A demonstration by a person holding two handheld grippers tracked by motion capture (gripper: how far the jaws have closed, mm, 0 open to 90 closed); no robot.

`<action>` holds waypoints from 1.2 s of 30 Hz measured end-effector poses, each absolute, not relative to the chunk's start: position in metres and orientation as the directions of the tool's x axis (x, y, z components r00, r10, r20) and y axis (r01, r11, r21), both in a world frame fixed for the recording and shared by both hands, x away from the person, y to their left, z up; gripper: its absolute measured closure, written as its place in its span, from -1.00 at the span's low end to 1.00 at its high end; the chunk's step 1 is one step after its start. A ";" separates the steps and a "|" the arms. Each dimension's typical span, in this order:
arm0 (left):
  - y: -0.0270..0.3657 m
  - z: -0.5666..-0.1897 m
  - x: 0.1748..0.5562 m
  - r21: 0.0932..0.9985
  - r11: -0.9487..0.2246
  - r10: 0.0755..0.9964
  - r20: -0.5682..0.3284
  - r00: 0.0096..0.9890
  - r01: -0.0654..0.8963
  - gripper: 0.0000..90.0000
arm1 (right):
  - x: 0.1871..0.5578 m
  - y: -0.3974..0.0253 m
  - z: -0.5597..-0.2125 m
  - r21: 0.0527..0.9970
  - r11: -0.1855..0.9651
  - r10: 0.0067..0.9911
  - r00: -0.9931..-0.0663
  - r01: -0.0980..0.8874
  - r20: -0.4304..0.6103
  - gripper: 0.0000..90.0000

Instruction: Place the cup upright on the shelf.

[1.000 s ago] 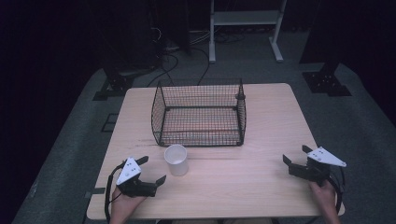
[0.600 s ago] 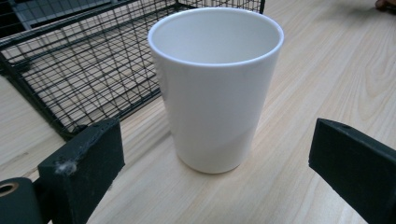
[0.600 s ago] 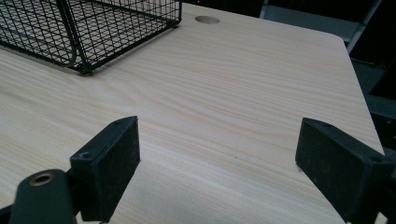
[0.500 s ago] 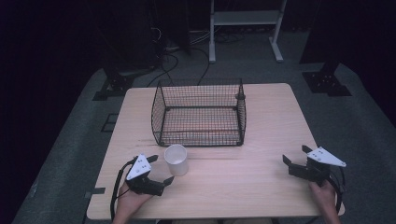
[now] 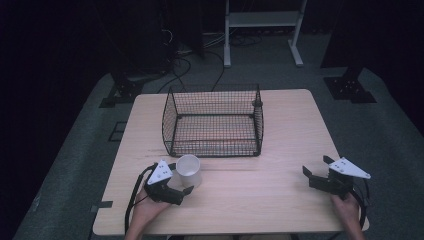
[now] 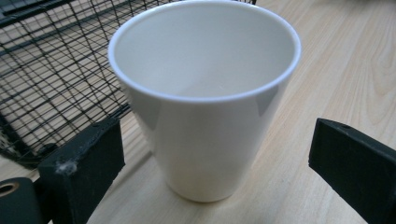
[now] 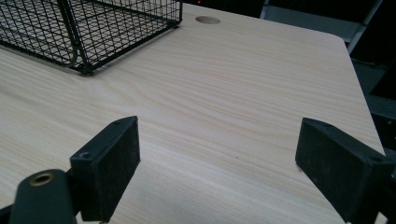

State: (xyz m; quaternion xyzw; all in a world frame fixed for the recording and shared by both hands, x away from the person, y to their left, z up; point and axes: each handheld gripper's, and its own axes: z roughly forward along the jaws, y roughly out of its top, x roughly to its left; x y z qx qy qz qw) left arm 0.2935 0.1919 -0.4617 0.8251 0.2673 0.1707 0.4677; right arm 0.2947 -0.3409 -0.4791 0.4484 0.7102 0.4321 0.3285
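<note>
From above, the left gripper (image 5: 181, 189) lay low on the wooden table (image 5: 280, 200), jaws spread around the upright white cup (image 5: 189, 170) before the wire basket (image 5: 214, 121). In its own view, neither jaw touched the cup (image 6: 205, 93). The right gripper (image 7: 219, 163) gaped over bare wood.

The high view looked forward and down from above the person's side, taking in the whole wooden table (image 5: 260, 200) with the wire basket (image 5: 212, 122) at centre frame. The left gripper view sat low and very close, facing a white cup (image 6: 205, 98), with the basket (image 6: 51, 60) at upper left. The right gripper view looked low across bare tabletop (image 7: 224, 107); it shared the basket (image 7: 88, 28), upper left.
</note>
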 end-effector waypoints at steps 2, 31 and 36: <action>0.190 -0.462 0.295 0.860 -0.424 0.596 0.031 0.802 0.283 -0.94 | 0.295 -0.341 -0.479 0.908 0.225 0.920 -0.383 0.352 -0.080 -0.71; 0.171 -0.454 0.315 0.811 -0.512 0.552 0.059 0.832 0.282 -0.53 | 0.295 -0.341 -0.479 0.910 0.228 0.917 -0.390 0.347 -0.081 -0.71; 0.171 -0.450 0.315 0.820 -0.504 0.541 0.053 0.839 0.273 -0.53 | 0.295 -0.341 -0.479 0.910 0.227 0.918 -0.389 0.347 -0.081 -0.71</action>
